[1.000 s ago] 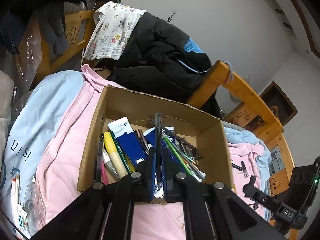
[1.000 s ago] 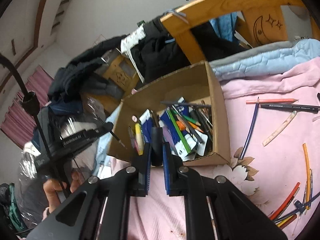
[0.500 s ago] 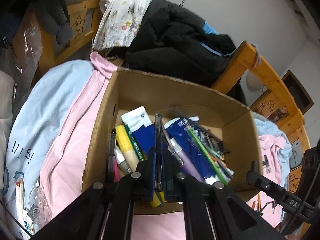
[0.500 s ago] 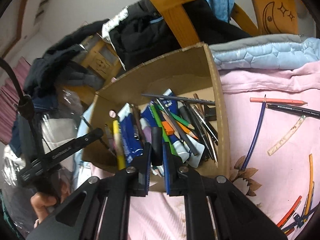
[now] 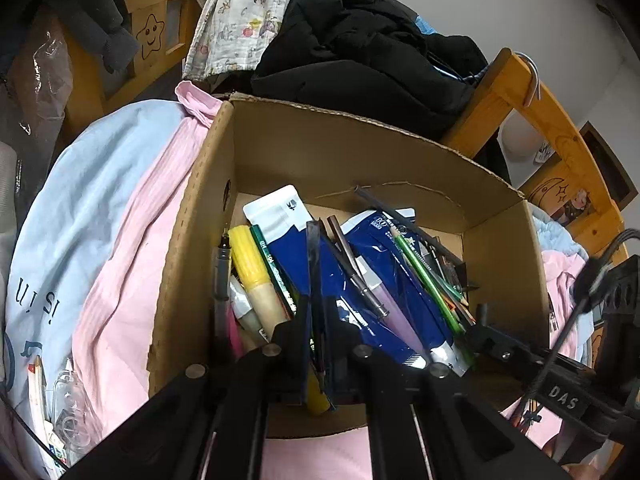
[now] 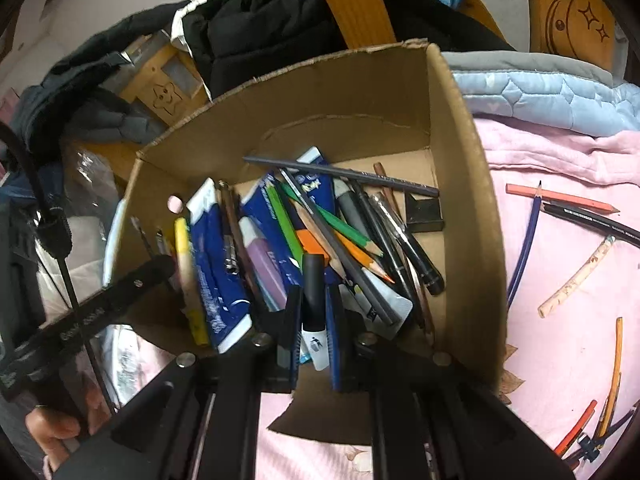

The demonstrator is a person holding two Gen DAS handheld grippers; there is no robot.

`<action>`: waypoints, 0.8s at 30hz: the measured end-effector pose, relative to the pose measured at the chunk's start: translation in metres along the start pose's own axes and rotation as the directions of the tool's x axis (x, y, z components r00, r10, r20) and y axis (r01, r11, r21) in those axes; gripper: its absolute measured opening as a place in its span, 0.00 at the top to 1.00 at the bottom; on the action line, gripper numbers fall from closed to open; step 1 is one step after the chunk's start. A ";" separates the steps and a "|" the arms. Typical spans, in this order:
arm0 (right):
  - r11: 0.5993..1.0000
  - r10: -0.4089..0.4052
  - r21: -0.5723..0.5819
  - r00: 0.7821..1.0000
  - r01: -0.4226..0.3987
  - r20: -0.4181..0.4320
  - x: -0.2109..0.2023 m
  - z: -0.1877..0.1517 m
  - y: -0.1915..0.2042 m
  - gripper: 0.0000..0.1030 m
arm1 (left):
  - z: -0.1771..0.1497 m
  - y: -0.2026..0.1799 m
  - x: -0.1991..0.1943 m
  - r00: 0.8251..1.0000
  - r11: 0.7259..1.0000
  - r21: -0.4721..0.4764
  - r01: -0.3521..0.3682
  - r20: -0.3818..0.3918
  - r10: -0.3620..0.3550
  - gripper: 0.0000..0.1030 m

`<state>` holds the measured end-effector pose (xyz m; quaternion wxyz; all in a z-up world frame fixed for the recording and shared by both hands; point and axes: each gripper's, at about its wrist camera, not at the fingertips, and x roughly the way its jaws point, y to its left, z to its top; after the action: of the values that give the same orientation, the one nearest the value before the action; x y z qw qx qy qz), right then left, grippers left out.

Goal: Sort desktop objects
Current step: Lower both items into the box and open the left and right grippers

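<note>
You are holding both grippers over the cardboard box (image 5: pixel 400 152) on the pink bedding (image 6: pixel 560 264). Your left gripper (image 5: pixel 318 320) is pinching a thin dark pen (image 5: pixel 313 264); your right gripper (image 6: pixel 313 316) is clamping a black-capped marker (image 6: pixel 312 292). Blue pouches (image 5: pixel 400 280), pencils and pens are crowding the box, and loose pencils (image 6: pixel 560 198) are lying on the bedding beside it.
</note>
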<state>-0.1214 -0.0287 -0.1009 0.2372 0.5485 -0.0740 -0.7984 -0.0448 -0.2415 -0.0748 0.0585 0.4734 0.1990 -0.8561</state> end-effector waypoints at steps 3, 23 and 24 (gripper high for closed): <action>1.000 -0.017 0.001 1.000 0.017 0.000 0.003 -0.004 -0.002 0.89 | 0.000 0.000 0.002 1.000 1.000 0.000 -0.005 -0.009 0.005 0.94; 0.998 -0.064 -0.012 0.998 0.064 -0.013 0.006 -0.010 -0.004 0.88 | 0.000 -0.002 0.003 0.999 0.999 0.016 -0.038 -0.018 0.038 0.94; 0.998 -0.065 -0.011 0.998 0.065 -0.014 0.006 -0.010 -0.004 0.88 | 0.000 -0.001 0.004 0.999 0.999 0.013 -0.037 -0.022 0.037 0.94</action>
<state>-0.1153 -0.0268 -0.1114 0.2147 0.5552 -0.0500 -0.8020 -0.0471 -0.2397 -0.0780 0.0691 0.4867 0.1852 -0.8509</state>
